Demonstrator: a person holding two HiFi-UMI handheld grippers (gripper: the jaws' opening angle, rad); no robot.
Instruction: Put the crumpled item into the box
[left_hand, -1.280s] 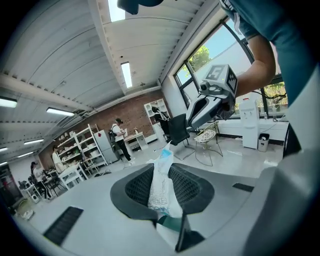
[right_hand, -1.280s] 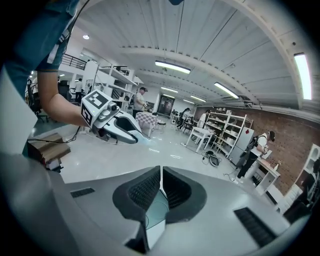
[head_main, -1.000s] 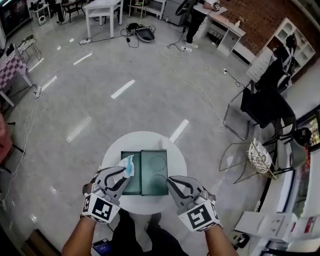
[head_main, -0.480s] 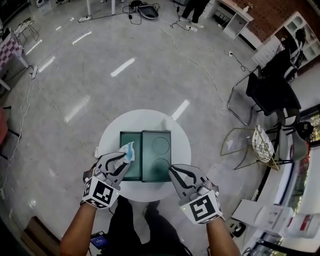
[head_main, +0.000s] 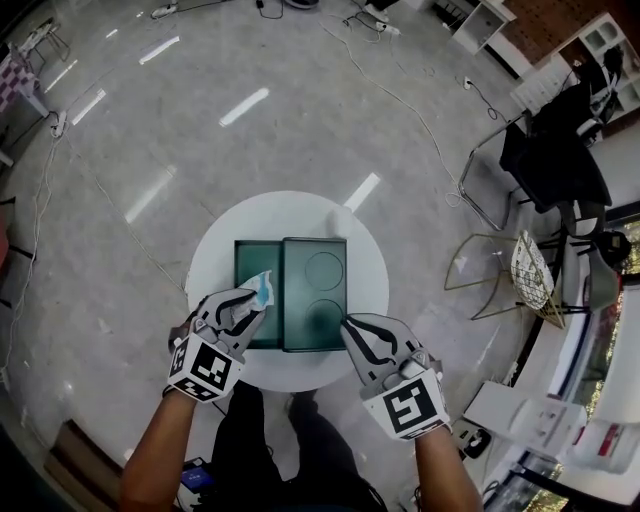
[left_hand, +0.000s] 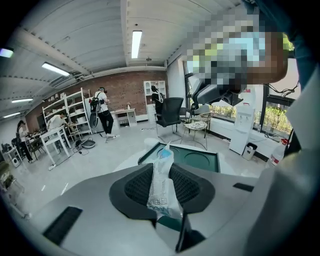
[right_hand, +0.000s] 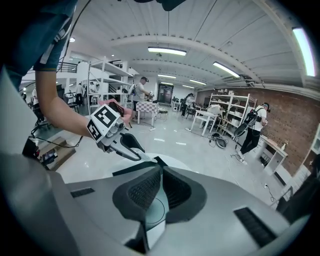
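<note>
Head view: carry step, left gripper (head_main: 255, 305) clamping the crumpled item (head_main: 262, 290) over the open half of the box (head_main: 248, 262), should next lower and release; right gripper (head_main: 350, 328) closed, empty.

Crumpled item (head_main: 261, 290): mostly hidden inside left gripper (head_main: 256, 308); print too small to read. Box (head_main: 312, 292): near-left corner covered.

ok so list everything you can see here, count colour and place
table: one, white, round, mid-floor
box: one, dark green, open, on the table
crumpled wrapper: one, white and blue, held above the box's left half
wire chair: one, gold, right of the table
office chair: one, black, upper right
left gripper: one, grey, shut on the crumpled wrapper
right gripper: one, grey, shut, empty, at the box's near right corner
</note>
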